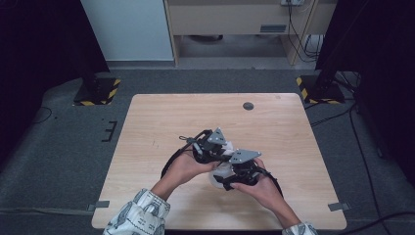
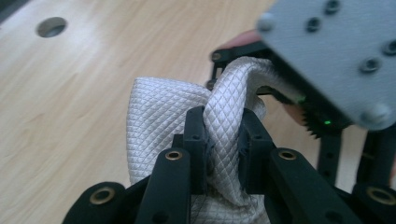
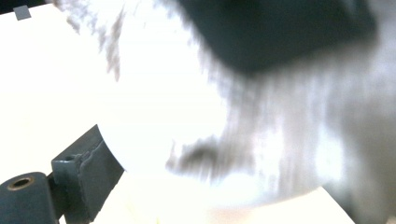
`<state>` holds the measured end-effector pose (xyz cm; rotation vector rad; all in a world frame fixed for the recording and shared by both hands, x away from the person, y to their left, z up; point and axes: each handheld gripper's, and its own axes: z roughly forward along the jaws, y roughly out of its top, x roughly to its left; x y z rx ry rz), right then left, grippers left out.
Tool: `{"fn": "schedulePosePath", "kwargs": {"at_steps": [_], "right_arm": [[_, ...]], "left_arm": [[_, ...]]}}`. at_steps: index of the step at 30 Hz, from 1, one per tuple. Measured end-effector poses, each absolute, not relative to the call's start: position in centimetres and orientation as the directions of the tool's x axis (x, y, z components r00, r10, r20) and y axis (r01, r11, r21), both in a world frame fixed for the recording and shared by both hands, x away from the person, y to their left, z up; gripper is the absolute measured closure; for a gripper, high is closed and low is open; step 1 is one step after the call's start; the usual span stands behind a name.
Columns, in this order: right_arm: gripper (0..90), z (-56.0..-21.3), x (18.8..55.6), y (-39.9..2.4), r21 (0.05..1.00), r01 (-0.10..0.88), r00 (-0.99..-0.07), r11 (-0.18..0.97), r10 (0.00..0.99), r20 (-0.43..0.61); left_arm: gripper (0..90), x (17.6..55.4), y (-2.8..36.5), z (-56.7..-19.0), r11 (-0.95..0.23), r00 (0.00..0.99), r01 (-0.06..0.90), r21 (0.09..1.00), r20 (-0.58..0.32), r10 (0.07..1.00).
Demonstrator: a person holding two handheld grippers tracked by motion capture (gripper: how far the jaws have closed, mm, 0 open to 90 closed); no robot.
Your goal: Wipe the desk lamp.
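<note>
Your left gripper [image 2: 223, 140] is clenched on a twisted fold of the white, diamond-quilted cloth [image 2: 163, 112], which bunches up between and beyond its jaws and runs on toward the right gripper [image 1: 234, 177] just ahead of it. The main risk, as I judge it, is that the pinched fold is narrow and rope-like: pull the two tools apart too quickly and it could slide out of the left jaws, or the cloth could twist tighter instead of opening out. Your right gripper's own view is washed out and blurred with the pale cloth pressed close against it, so I cannot tell whether its jaws are gripping the cloth. Your two hands sit almost touching above the near middle of the light wooden table [image 1: 161, 117], left hand [image 1: 183, 169] angled inward, right hand [image 1: 259, 188] cupped under its tool, with the cloth held between them.
</note>
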<state>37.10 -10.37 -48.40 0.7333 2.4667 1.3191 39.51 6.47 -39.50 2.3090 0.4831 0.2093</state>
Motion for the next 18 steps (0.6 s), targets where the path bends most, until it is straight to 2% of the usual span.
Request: {"fn": "schedulePosePath", "kwargs": {"at_steps": [10, 18], "right_arm": [[8.8, -48.4, 37.2, -10.7, 0.829, 0.313, -0.837, 0.463, 0.547, 0.011], [8.8, -48.5, 37.1, -10.7, 0.830, 0.308, -0.842, 0.465, 0.539, 0.011]], "left_arm": [[75.6, 39.9, 10.2, -40.0, -0.605, 0.876, 0.327, 0.726, 0.007, 0.482], [75.7, 40.9, 10.3, -40.2, -0.606, 0.867, 0.333, 0.722, 0.017, 0.497]]}}
